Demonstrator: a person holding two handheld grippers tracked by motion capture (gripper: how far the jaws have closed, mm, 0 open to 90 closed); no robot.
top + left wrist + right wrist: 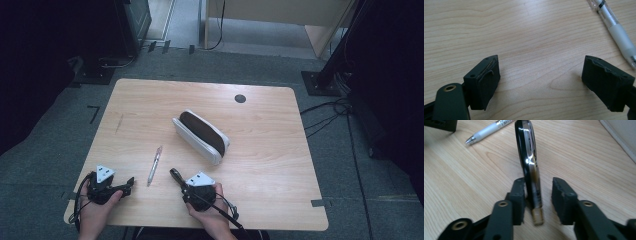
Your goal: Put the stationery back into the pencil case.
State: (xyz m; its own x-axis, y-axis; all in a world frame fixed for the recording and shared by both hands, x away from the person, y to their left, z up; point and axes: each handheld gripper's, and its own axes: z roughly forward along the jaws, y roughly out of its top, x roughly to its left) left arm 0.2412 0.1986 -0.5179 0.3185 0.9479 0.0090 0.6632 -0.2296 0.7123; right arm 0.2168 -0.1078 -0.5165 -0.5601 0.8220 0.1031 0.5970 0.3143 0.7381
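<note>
Black and glossy, a dark pen [529, 162] lies on the pale wood of the bench [270, 170], right between the jaws of the right tongs [537, 195]. Its gold-tipped end sits nearest the hand and its rounded end points away, so the long axis runs straight out along the line of the tongs. In the right gripper view one pad looks to be touching the barrel while the other stands a little off it, with a visible gap. So the right tongs are narrowed around the pen, but I judge they are not yet pinching it. The coming move turns on that alignment. The pen lies lengthwise between the pads, so a squeeze from both sides should catch it across its thin barrel.

Over on the left, the left tongs [541, 75] rest low on the bench, jaws spread wide with bare wood between them. A clear white pen [616, 32] lies just beyond and to one side of them. From the high view that white pen sits between the two hands, its long axis running away from the person.

Further out, near the middle of the bench, a white pencil case [201, 136] lies slantwise with its dark inside showing.
</note>
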